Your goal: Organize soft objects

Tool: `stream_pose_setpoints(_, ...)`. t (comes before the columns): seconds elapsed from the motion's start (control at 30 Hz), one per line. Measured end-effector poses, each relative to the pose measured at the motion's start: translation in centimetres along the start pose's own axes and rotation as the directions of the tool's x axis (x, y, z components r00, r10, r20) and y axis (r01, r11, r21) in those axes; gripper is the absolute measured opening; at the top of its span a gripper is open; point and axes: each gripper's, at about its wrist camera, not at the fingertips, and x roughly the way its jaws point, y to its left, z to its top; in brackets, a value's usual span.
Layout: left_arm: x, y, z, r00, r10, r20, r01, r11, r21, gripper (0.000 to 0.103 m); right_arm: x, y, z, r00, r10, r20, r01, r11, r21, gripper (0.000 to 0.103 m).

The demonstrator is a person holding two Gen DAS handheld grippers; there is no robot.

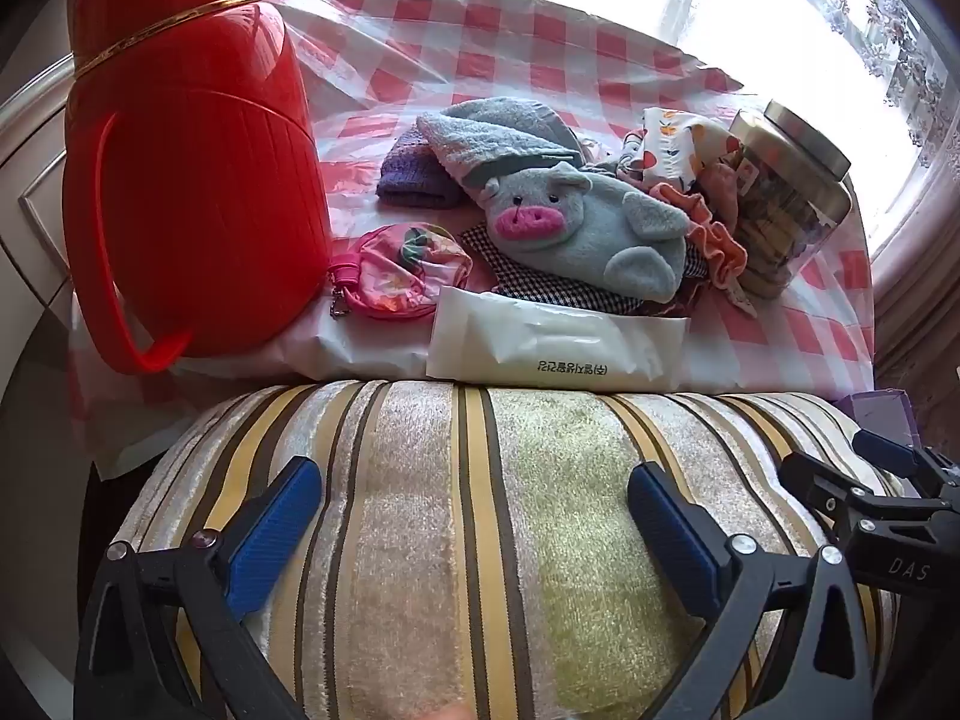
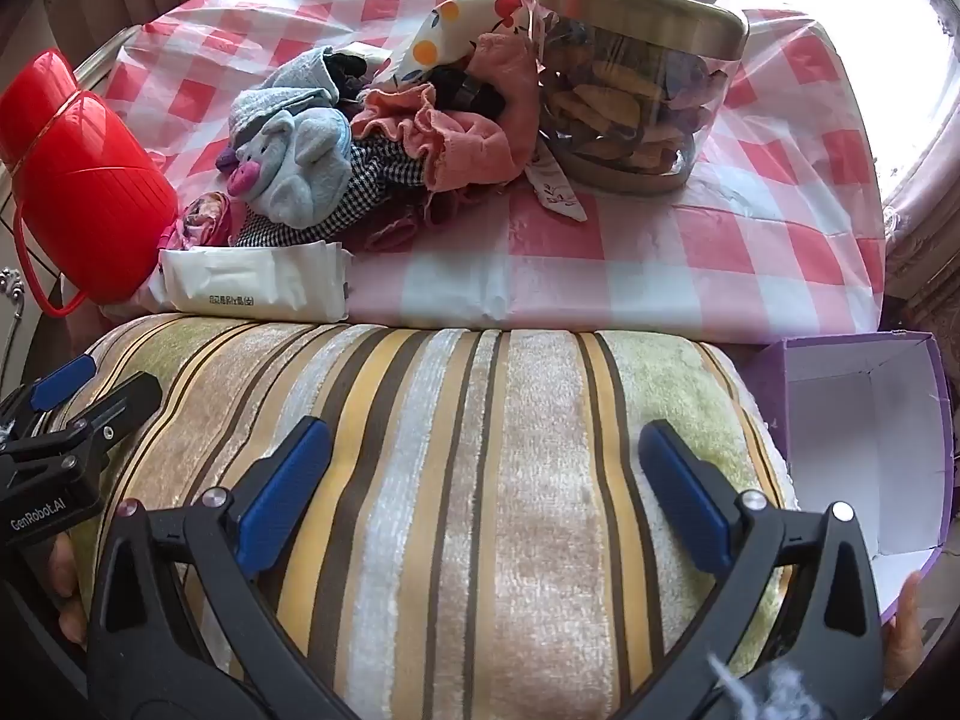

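A heap of soft things lies on the pink checked tablecloth: a grey pig plush, a grey towel, a purple cloth, a black-and-white checked cloth, a peach frilled cloth and a pink pouch. In front of the heap is a white tissue pack. A striped velvet cushion fills the foreground. My left gripper and right gripper hover side by side over it, both open with nothing between their fingers.
A tall red thermos jug stands at the table's left, close to the pouch. A glass jar with a metal lid stands right of the heap. An open purple box with a white inside sits right of the cushion.
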Motion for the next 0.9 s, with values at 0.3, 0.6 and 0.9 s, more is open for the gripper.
stream_pose_setpoints(0.3, -0.11, 0.25, -0.12, 1.000, -0.010, -0.003, 0.010, 1.000, -0.015, 0.103, -0.08, -0.04, 0.08, 1.000, -0.007, -0.007, 0.007, 1.000, -0.003, 0.103)
stream_pose_setpoints(0.6, 0.02, 0.32, 0.15, 1.000, 0.012, -0.007, -0.012, 1.000, -0.008, 0.103, -0.18, 0.00, 0.11, 1.000, -0.005, -0.006, 0.005, 1.000, -0.002, 0.103)
stream_pose_setpoints(0.9, 0.21, 0.46, 0.41, 1.000, 0.028, 0.007, -0.028, 1.000, -0.005, 0.103, 0.05, -0.14, -0.01, 1.000, -0.012, 0.008, 0.012, 1.000, -0.002, 0.103)
